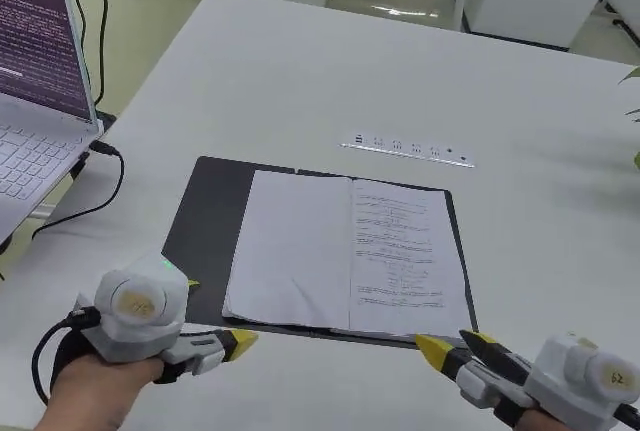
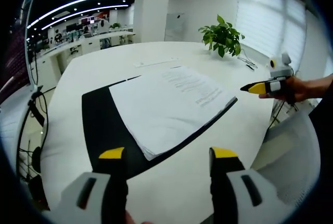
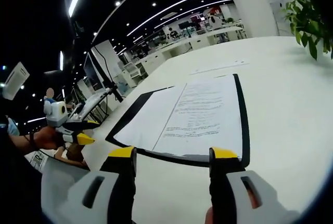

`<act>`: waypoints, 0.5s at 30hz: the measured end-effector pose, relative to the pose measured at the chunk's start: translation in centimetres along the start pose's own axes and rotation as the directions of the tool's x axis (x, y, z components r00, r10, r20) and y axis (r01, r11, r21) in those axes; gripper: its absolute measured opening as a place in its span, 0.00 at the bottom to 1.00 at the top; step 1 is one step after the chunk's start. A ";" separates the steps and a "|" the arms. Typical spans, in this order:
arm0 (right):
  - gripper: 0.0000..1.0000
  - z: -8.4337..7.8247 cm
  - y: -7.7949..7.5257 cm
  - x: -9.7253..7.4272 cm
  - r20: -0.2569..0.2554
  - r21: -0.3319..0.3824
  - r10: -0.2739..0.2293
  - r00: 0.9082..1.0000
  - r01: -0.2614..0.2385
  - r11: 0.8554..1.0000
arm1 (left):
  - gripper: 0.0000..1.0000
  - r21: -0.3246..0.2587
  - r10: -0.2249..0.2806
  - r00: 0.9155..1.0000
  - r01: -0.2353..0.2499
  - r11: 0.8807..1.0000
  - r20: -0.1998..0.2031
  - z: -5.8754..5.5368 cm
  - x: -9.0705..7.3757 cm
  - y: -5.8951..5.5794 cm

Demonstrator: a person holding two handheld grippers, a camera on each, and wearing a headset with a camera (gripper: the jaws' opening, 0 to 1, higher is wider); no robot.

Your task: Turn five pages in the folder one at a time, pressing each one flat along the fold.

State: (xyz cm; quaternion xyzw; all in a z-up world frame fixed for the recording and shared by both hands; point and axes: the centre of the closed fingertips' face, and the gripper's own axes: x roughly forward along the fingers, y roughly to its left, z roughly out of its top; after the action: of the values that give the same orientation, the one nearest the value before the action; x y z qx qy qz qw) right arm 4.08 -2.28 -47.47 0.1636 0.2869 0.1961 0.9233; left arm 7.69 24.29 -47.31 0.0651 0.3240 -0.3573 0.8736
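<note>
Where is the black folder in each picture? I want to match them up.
Head view: the black folder lies open in the middle of the table.
Left gripper view: the folder is in the centre, turned at a slant.
Right gripper view: the folder is in the centre, printed page on the right.
Shared landmark: the white socket strip just beyond the folder's far edge.

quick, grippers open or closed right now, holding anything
left gripper: open, holding nothing, jaws aimed at the folder.
right gripper: open, holding nothing, just short of the folder's near edge.
</note>
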 end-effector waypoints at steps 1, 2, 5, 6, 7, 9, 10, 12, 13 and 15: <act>0.58 0.0 0.1 -0.3 0.002 -0.004 -0.002 1.000 0.002 1.000 | 0.65 0.002 -0.002 1.000 0.002 1.000 0.005 0.1 -0.2 -0.1; 0.59 0.0 0.1 -0.3 0.003 -0.005 -0.002 1.000 0.002 1.000 | 0.65 -0.002 -0.001 1.000 0.001 1.000 0.016 0.4 -0.4 -0.1; 0.61 0.0 0.3 -0.9 0.007 -0.022 -0.007 1.000 0.007 1.000 | 0.69 -0.018 -0.001 0.999 0.002 1.000 0.040 0.7 -0.9 -0.1; 0.62 0.0 0.3 -1.1 0.002 -0.034 -0.008 1.000 0.008 0.999 | 0.70 -0.035 0.000 0.999 0.002 0.999 0.054 0.8 -1.2 -0.2; 0.63 -0.3 0.4 -1.3 -0.010 -0.054 -0.008 1.000 0.007 0.999 | 0.71 -0.050 0.002 0.998 0.002 0.999 0.065 0.9 -1.4 -0.2; 0.67 -0.6 0.4 -1.5 -0.028 -0.075 -0.006 1.000 0.004 0.997 | 0.73 -0.059 0.010 0.997 -0.006 0.998 0.077 0.8 -1.7 -0.1; 0.69 -0.7 0.4 -1.5 -0.032 -0.080 -0.005 0.999 0.002 0.997 | 0.74 -0.057 0.011 0.997 -0.007 0.998 0.078 0.7 -1.8 -0.2; 0.69 -0.8 0.4 -1.8 -0.035 -0.087 -0.006 0.999 0.003 0.996 | 0.75 -0.055 0.011 0.997 -0.007 0.998 0.074 0.5 -1.9 -0.2; 0.69 -0.8 0.4 -1.8 -0.035 -0.087 -0.006 0.999 0.003 0.996 | 0.76 -0.054 0.009 0.998 -0.005 0.999 0.068 0.4 -1.8 -0.3; 0.69 -0.9 0.3 -2.0 -0.035 -0.083 -0.007 0.999 0.004 0.997 | 0.76 -0.048 0.006 0.998 -0.003 0.999 0.058 0.2 -1.7 -0.4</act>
State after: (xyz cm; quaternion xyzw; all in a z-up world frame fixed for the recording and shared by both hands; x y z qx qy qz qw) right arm 2.00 -2.75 -47.09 0.1210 0.2950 0.2080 0.9247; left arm 6.64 24.92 -46.11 0.0343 0.3066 -0.3491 0.8848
